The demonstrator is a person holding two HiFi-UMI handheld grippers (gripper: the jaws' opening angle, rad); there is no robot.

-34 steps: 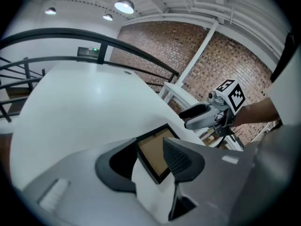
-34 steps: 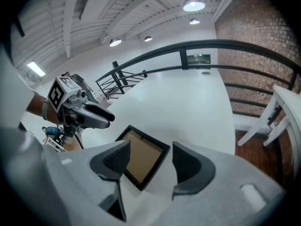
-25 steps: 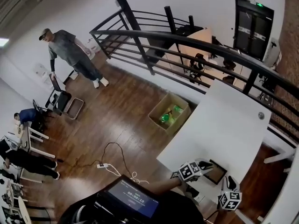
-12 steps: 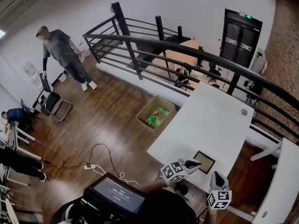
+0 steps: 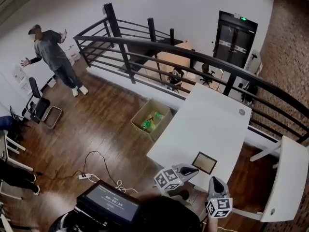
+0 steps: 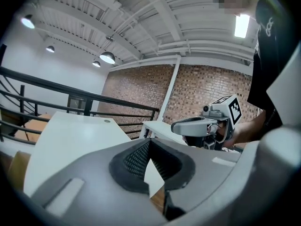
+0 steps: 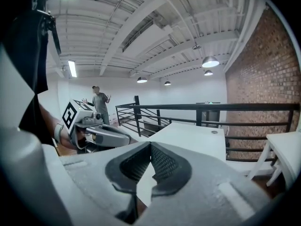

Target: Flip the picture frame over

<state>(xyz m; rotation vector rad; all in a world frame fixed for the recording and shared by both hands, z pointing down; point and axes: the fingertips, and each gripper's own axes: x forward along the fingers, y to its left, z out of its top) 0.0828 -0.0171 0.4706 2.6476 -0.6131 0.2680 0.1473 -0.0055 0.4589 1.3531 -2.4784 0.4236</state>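
Observation:
The picture frame [image 5: 204, 162], dark-edged with a tan face up, lies flat near the front edge of the white table [image 5: 207, 120]. My left gripper [image 5: 194, 169] hovers just left of and below it, shut and empty. My right gripper [image 5: 216, 179] hangs just in front of the frame, also shut with nothing held. In the left gripper view the shut left gripper [image 6: 150, 144] faces the table [image 6: 70, 135], with the right gripper [image 6: 207, 125] off to the right. In the right gripper view the right gripper [image 7: 150, 147] is shut, with the left gripper [image 7: 101, 133] at the left.
A cardboard box [image 5: 150, 120] with green items stands on the wood floor left of the table. A black railing [image 5: 159, 47] runs behind it. A second white table [image 5: 285, 178] is at the right. A person [image 5: 50, 57] stands far left. A screen [image 5: 108, 202] sits below me.
Both grippers have drawn up and back from the frame's edges, which they stood at a second ago. The frame now lies alone on the table. The far person raised both arms.

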